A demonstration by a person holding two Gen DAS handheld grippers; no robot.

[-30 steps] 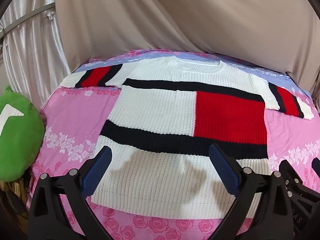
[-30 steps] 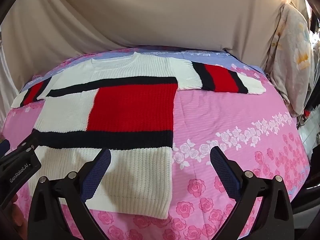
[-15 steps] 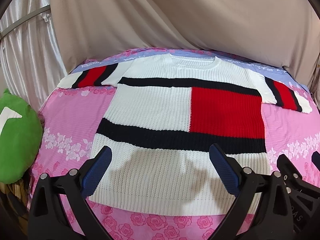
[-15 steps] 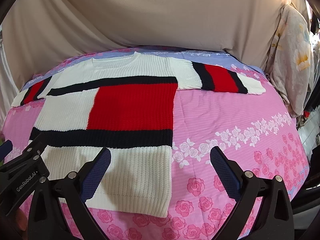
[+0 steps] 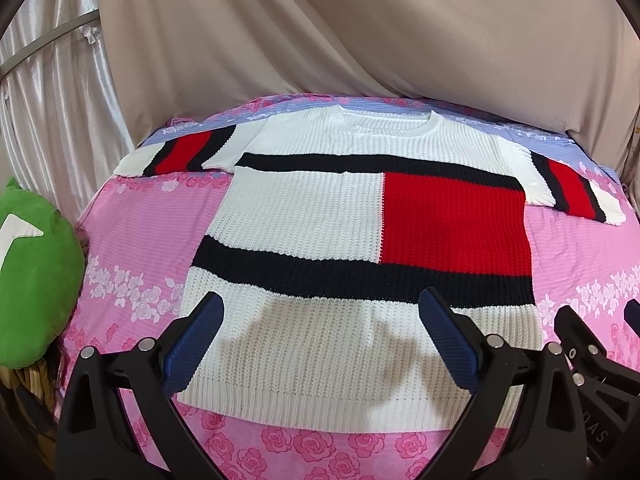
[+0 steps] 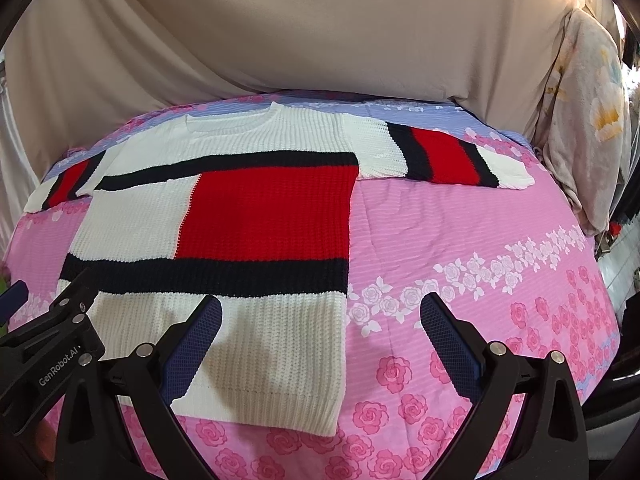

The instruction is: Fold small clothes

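Note:
A small knit sweater (image 5: 304, 216), white with black bands and a red block, lies flat and spread out on the pink bed, both sleeves out to the sides. It also shows in the right wrist view (image 6: 256, 216). My left gripper (image 5: 322, 308) is open and empty, hovering above the sweater's hem. My right gripper (image 6: 320, 312) is open and empty above the sweater's lower right corner. The left gripper's body (image 6: 48, 340) shows at the left edge of the right wrist view, and the right gripper's body (image 5: 592, 344) at the right edge of the left wrist view.
The pink rose-print bedsheet (image 6: 460, 248) covers the bed, with a beige drape (image 5: 360, 40) behind it. A green cushion (image 5: 32, 296) sits off the bed's left edge. Hanging floral fabric (image 6: 588, 120) is at the right. A silver curtain (image 5: 52, 92) hangs at the left.
Both grippers have drawn back and risen slightly, so the sweater sits a little farther away and more of its hem shows. Both stay open.

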